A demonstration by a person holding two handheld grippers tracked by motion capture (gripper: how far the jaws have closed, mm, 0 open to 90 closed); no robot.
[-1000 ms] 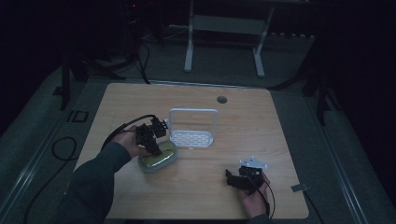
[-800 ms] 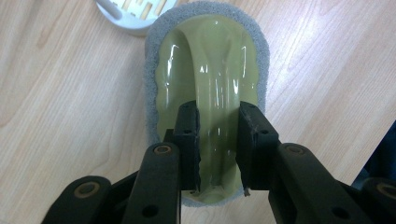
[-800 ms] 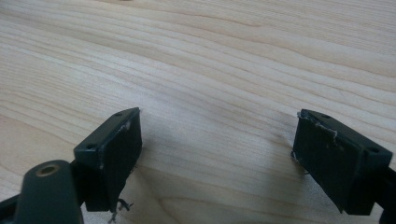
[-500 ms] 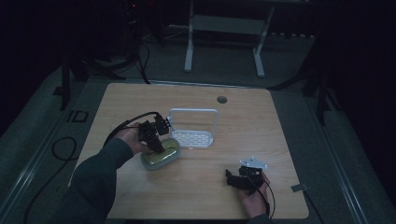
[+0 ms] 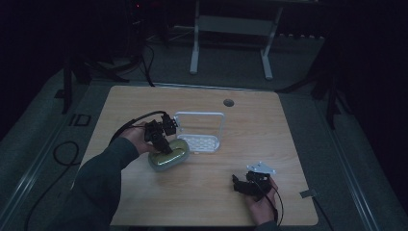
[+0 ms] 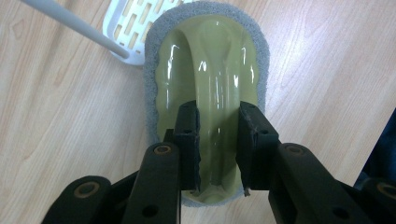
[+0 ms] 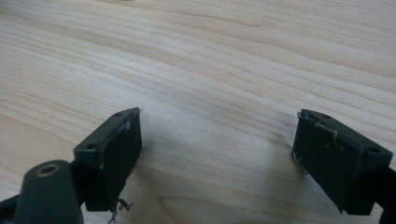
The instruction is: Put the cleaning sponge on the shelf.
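though half-hidden, scrubber (image 6: 212, 79) handle between tongs (image 6: 217, 140)

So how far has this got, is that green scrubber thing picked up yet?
Done: the left tongs are shut on the arched handle of the green scrubber. In hand: the scrubber sits on the table, touching the white rack; whether it has lifted is unclear. Left: moving it wherever it goes, perhaps onto the rack. The right tongs are open and hold nothing, over bare wood.
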